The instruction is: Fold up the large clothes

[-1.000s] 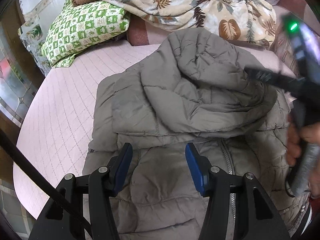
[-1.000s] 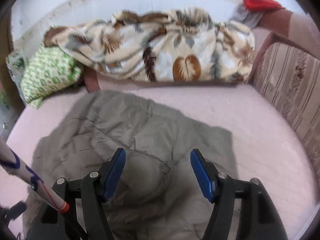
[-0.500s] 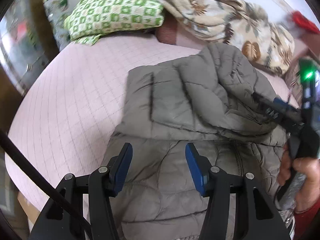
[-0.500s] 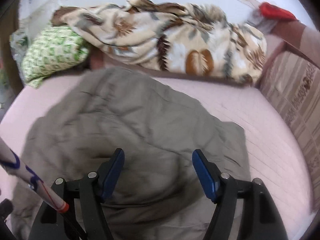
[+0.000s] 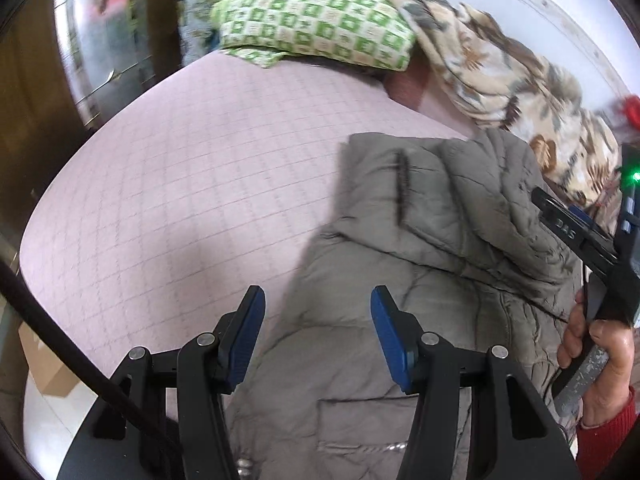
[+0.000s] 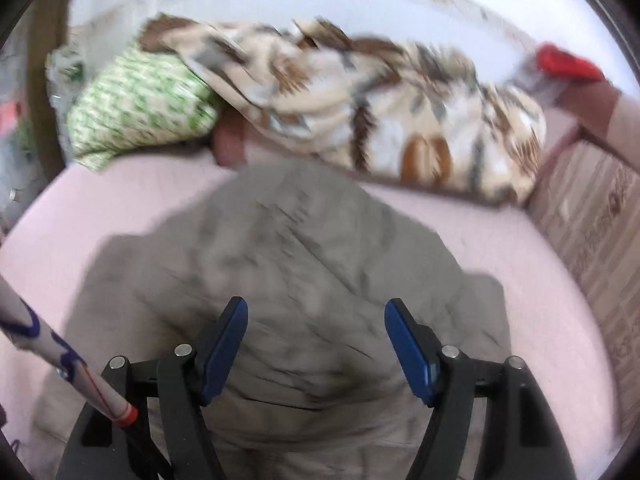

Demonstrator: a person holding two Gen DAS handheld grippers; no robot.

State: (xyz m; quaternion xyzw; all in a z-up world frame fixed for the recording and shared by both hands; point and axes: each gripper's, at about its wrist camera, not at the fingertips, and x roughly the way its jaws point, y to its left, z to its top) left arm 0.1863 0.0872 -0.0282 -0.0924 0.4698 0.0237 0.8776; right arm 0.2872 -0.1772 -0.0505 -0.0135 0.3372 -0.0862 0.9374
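The grey padded jacket lay spread on the pink quilted bed, with its hood turned down over the chest and its zip running toward the bottom of the left wrist view. Its long axis went roughly from 6 o'clock to 12 o'clock in the right wrist view, toward the leaf-print blanket and the green checked pillow at the far side. The left gripper hung over the jacket's left edge, its jaws wide apart and holding nothing; most of the cloth lay from 12 to 3 o'clock of them, and bare bed at 9 to 11 o'clock. The right gripper hovered over the middle of the jacket, jaws also wide apart and empty, so cloth was directly under it. I judged the left one nearer to a side edge for a fold. On the right gripper's finger, seen from the left, some white letters showed, perhaps "DAS", but this was not sure.
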